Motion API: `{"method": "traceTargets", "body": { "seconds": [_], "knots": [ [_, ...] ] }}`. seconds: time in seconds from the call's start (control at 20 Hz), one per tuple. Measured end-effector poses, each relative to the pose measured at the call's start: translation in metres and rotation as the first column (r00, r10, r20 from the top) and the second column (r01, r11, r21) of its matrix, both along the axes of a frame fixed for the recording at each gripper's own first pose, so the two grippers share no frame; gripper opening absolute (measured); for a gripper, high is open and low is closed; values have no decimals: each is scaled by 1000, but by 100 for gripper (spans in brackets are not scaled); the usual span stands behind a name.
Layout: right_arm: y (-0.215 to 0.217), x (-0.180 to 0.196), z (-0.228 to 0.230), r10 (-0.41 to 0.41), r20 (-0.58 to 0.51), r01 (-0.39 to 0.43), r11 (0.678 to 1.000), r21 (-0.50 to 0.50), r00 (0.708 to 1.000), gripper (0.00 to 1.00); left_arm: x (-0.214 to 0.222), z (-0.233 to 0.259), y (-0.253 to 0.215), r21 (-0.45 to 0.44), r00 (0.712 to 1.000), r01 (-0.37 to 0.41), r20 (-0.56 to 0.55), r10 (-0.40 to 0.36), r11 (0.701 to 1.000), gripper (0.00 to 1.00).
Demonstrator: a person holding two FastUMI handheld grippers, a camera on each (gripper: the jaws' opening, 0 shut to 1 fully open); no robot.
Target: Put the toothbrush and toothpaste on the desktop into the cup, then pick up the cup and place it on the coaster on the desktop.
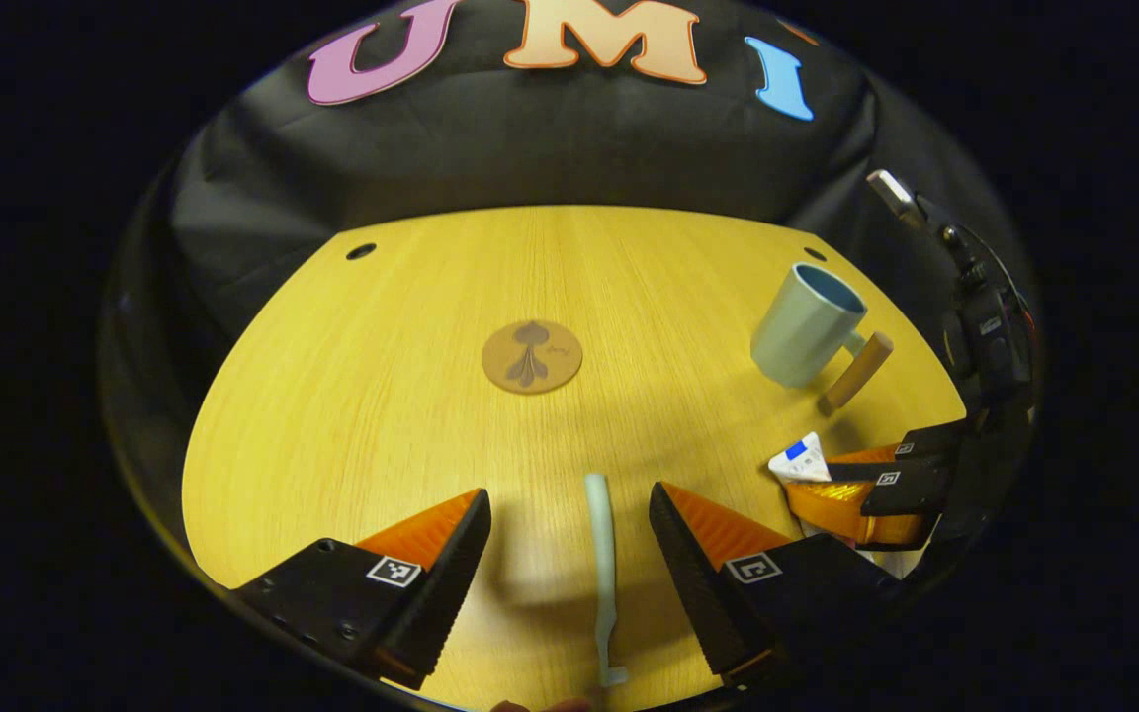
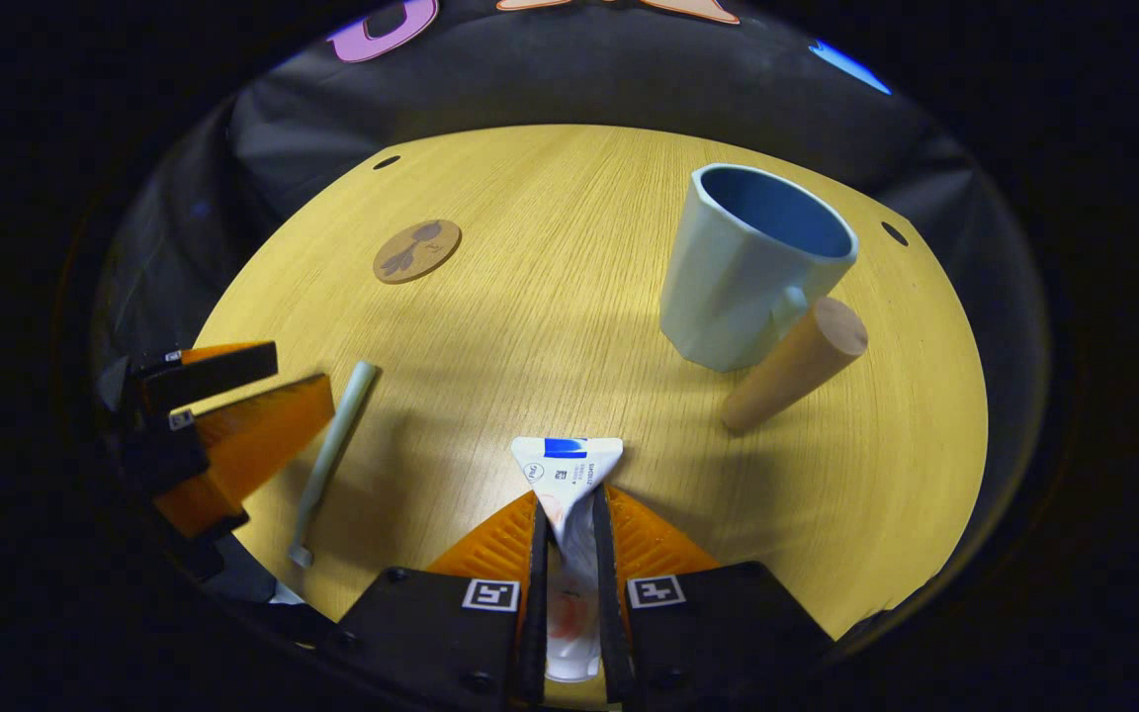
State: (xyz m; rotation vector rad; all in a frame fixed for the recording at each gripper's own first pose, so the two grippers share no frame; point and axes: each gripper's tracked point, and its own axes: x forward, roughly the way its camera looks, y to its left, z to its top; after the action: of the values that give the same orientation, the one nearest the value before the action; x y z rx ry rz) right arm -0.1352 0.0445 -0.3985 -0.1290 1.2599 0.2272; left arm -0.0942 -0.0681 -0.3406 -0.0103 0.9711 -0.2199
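Two grippers are working over a pale wood-grain surface (image 1: 352,396) with a rounded far edge, backed by the booth's black cloth wall. My left gripper (image 1: 569,514) is hovering with its fingers spread wide apart, and the pale toothbrush (image 1: 602,564) is lying flat on the wood in the gap between them, touching neither finger, its length running away from me. My right gripper (image 2: 569,514) is holding its fingers closed on the toothpaste (image 2: 568,475), squeezing the tube from both sides while the flat crimped end is sticking out past the fingertips; I cannot tell whether the tube is resting on the wood or lifted off it. Farther out, the light blue cup (image 2: 743,267) is standing upright and empty, ahead and to the right of the toothpaste, its wooden handle (image 2: 795,364) pointing back toward me. Farthest away, the round brown coaster (image 1: 532,357) is lying bare near the middle of the surface, well apart from the cup.
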Motion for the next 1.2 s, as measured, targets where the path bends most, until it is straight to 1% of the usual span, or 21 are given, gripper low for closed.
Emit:
{"method": "traceTargets", "body": {
  "seconds": [0.05,0.1,0.15,0.3,0.5,0.6,0.65,0.7,0.75,0.8,0.85,0.9,0.95,1.0,1.05,1.1,1.15,1.2],
  "knots": [
    [0,1,0,1,0,-1,1000,1,1000,22,-2,-5,0,6,1000,5,-16,-4,1000,95],
    [0,0,0,2,1,-2,1000,2,1000,22,-4,-9,-1,10,999,8,-31,-8,1000,95],
    [0,1,0,2,2,-2,1000,3,1000,25,-7,-13,-1,14,999,13,-50,-12,1000,95],
    [0,0,0,5,3,-5,1000,6,1000,25,-13,-21,-3,12,996,10,-88,-9,1000,95],
    [0,1,0,9,4,-9,1000,9,1000,25,-15,-25,-1,34,994,20,-106,-16,999,96],
    [0,1,0,10,5,-10,1000,10,1000,22,-14,-26,-1,45,994,41,-102,-37,998,95],
    [0,2,0,10,6,-10,1000,10,1000,25,-15,-25,-2,44,994,44,-102,-39,998,95],
    [0,1,0,10,8,-10,1000,10,1000,25,-15,-26,-1,46,994,46,-103,-41,998,94],
    [0,2,0,9,9,-9,1000,11,1000,22,-14,-24,-1,45,994,44,-105,-39,998,88],
    [0,2,0,9,10,-9,1000,12,1000,26,-14,-25,-2,44,994,39,-106,-34,998,84],
    [0,2,0,8,11,-8,1000,12,1000,23,-12,-27,-3,43,995,34,-100,-29,998,75],
    [0,2,0,7,12,-7,1000,13,1000,22,-11,-25,-3,38,995,29,-96,-25,999,69],
    [0,2,0,6,14,-6,1000,13,1000,25,-11,-26,-3,34,996,29,-91,-26,999,58],
    [0,2,0,5,16,-5,1000,13,1000,22,-9,-25,-4,26,996,29,-82,-27,999,52],
    [0,2,0,6,19,-7,1000,12,1000,22,-5,-26,-3,13,998,9,-65,-8,1000,37],
    [0,2,0,7,23,-8,1000,11,1000,25,-4,-25,-5,1,998,-20,-53,20,1000,22],
    [0,2,0,6,26,-6,1000,12,1000,25,-5,-25,-5,0,999,-25,-45,25,1000,6],
    [1,2,0,3,30,-4,1000,14,1000,25,-6,-25,-4,7,999,-17,-33,18,1000,4]
  ]
}}
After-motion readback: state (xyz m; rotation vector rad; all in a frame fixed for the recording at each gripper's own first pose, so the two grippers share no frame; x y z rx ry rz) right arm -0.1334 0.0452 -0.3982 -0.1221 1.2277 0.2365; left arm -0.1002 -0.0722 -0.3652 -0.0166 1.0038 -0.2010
